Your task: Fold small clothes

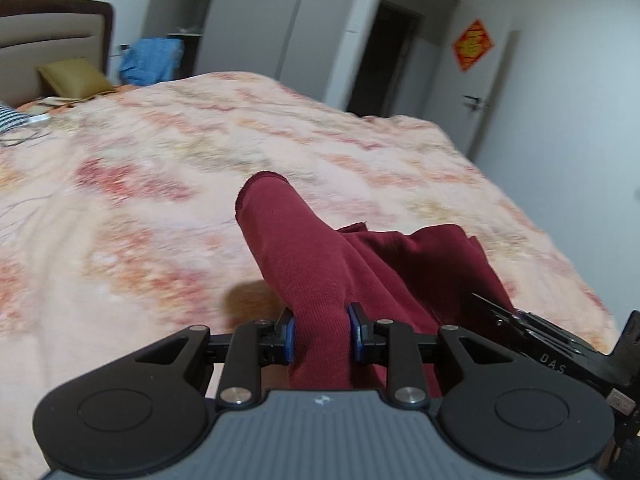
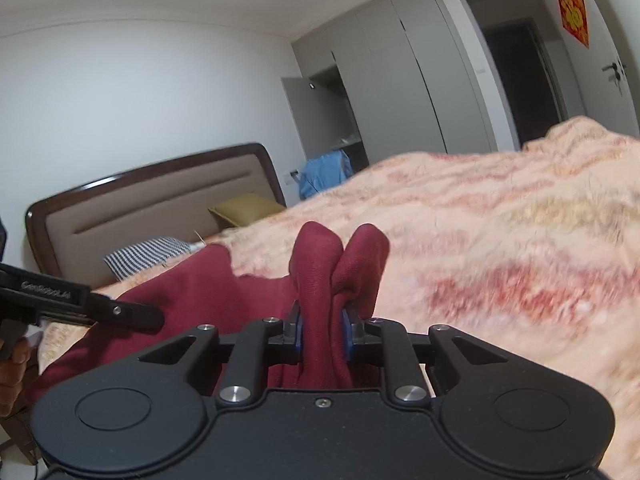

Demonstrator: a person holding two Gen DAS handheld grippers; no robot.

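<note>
Two sets of tongs, one dark red garment [image 1: 320, 264], one bed. Left tongs [image 1: 321, 338] clamped on a rolled fold of the red cloth, blue pads pressing both sides, the fold jutting forward above the peach floral bedspread [image 1: 160, 184]. Right tongs [image 2: 322, 334] likewise gripping a bunched double fold of the same garment [image 2: 208, 292], the rest trailing left across the bedspread [image 2: 500, 240]. Readable lettering: "DAS" on the black body of the other tool at the lower right edge of the left wrist view; a partly blurred "GenRobot.AI"-style mark on the black tool entering from the left of the right wrist view. Red diamond door decoration [image 1: 473, 45] with gold characters, too blurred to read, seen in both views [image 2: 573, 14]. One olive cushion [image 1: 74, 78], one blue cloth heap [image 1: 152, 60], one padded headboard [image 2: 160, 204]. Only in the right wrist view: a striped pillow's full shape [image 2: 148, 254], the grey wardrobe doors [image 2: 404, 80], and fingers [image 2: 16, 364] at the left edge. Only in the left wrist view: the bed's far corner by the doorway.
</note>
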